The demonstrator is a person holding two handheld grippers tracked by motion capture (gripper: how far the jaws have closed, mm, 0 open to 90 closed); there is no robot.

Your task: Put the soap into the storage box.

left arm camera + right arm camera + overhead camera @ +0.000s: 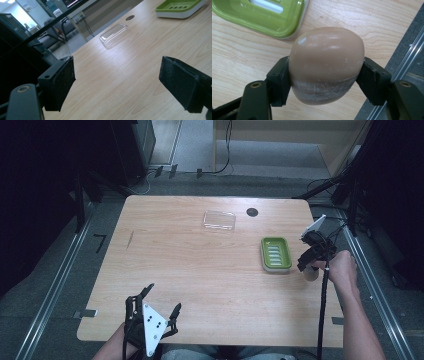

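Fingers (372,82) of the right gripper (325,82) are clenched on a tan bar of soap (325,65), 1 pad pressed to each side of it, and I read that grip plainly in the right gripper view. From the high view I see the right gripper (311,270) near the right edge of the worktop (200,270), with the soap (311,275) showing as a pale lump under the hand, just beside the green soap dish (275,253). That dish (265,17) lies close beyond the soap in the right gripper view, apart from it. On my other side, the left gripper (152,312) sits at the near edge of the worktop, its 2 fingers (60,82) spread wide and released, with bare wood between them. Farther out I see a clear plastic lid (219,220) lying on the worktop near the far edge, well apart from both grippers, and a small dark round hole (252,212) just beside it.
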